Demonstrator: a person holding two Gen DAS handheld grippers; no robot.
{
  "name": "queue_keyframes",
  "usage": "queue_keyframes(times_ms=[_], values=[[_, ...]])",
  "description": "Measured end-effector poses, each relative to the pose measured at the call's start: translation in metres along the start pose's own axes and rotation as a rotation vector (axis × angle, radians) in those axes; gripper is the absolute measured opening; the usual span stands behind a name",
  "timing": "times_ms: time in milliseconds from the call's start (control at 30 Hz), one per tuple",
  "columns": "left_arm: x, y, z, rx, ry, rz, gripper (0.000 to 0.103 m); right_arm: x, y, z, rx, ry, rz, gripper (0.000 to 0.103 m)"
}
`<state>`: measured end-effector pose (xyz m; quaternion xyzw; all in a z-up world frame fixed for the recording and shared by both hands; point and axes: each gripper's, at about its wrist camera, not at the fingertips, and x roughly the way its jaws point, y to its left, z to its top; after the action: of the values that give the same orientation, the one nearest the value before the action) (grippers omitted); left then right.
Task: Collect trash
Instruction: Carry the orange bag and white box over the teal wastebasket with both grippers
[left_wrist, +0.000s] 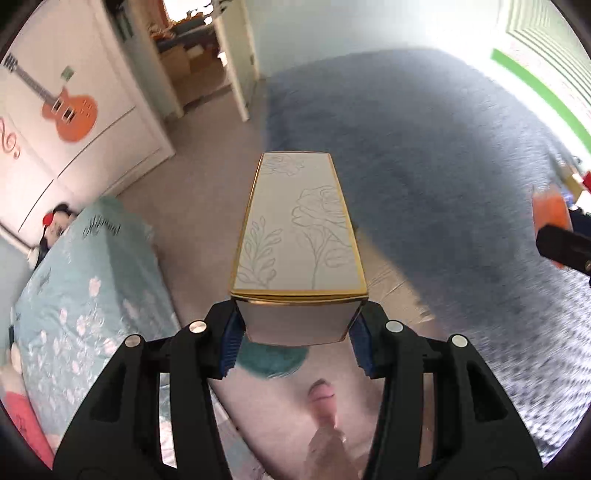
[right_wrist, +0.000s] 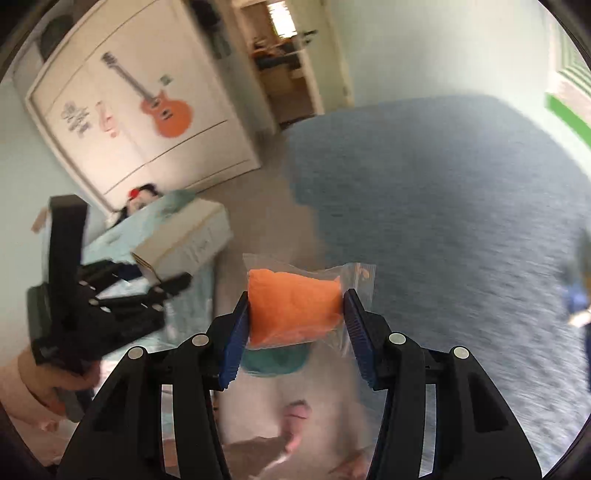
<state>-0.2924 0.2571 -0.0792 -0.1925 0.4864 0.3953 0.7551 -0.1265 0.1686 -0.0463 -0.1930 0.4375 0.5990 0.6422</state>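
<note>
Left tool (left_wrist: 299, 325) pinches a long white box (left_wrist: 295, 225) with gold edging and line-drawn flowers, blue pads pressed on both sides of its near end, box sticking out forward over the grey floor (left_wrist: 207, 177). Right tool (right_wrist: 295, 314) pinches a clear plastic bag (right_wrist: 295, 306) with orange stuff inside, pads tight on both sides of it. Both items are up in the air, off any surface. In the right wrist view the left tool with the box sits at the left, a hand (right_wrist: 48, 387) gripping its handle. Blue carpet (left_wrist: 424, 166) ahead and to the right, bed with a light blue flowered cover (left_wrist: 85, 280) on the left, white wardrobe (left_wrist: 74, 110) with an orange guitar sticker behind it, open doorway beyond. Background is motion blurred
</note>
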Motion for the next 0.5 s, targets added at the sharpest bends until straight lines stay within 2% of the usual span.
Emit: queue_keyframes(times_ms=[200,400,500], values=[[0.035,0.051,-0.026,-0.073,0.098,0.038,0.047,0.074,0.051,0.009,-0.116,0.123,0.09,0.051],[0.067,0.089,-0.052,-0.16,0.176,0.053,0.047,0.14,0.074,0.003,-0.184,0.239,0.146,0.051],[0.084,0.095,-0.067,-0.18,0.2,0.044,0.047,0.172,0.077,-0.004,-0.205,0.284,0.169,0.051]])
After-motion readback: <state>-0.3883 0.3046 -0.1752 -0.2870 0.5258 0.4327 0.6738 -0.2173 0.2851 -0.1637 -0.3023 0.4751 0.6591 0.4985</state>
